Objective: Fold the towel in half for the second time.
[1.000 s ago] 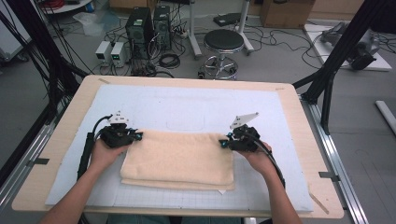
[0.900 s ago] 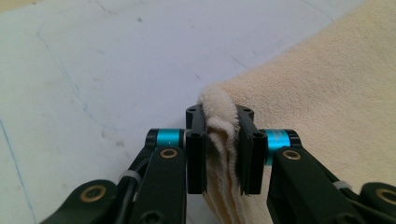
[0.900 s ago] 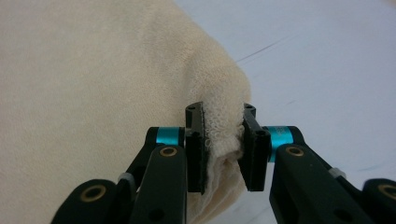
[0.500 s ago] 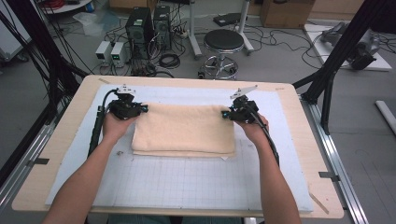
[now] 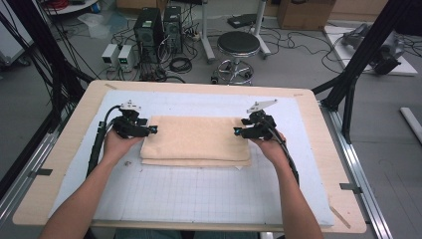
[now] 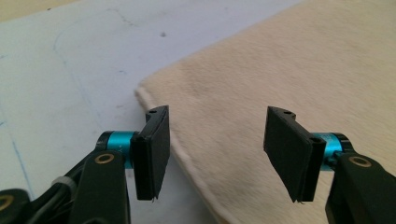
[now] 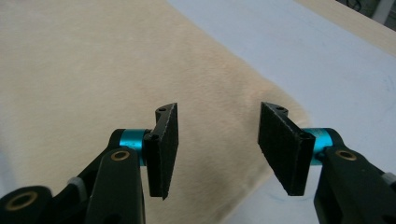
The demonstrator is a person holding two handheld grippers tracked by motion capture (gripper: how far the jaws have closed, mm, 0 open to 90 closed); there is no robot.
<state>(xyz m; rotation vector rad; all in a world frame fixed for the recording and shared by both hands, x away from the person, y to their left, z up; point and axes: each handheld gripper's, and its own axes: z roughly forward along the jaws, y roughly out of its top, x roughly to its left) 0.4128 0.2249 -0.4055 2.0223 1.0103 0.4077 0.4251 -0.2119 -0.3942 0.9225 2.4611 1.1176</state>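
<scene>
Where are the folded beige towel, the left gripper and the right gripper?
folded beige towel [image 5: 196,138]: high view, middle of its top layer.
left gripper [image 6: 215,144]: left gripper view, gap midway between its open jaws.
right gripper [image 7: 218,144]: right gripper view, gap midway between its open jaws.

Workshop floor behind a wooden bench

A grey floor [image 5: 298,69] lay strewn with black cables. At twelve o'clock stood a round black stool [image 5: 239,44]; at eleven, two computer towers [image 5: 159,25] and small white power units [image 5: 117,54]. Black frame struts [image 5: 366,52] rose at two o'clock, and a cardboard box [image 5: 303,12] sat beyond.
</scene>
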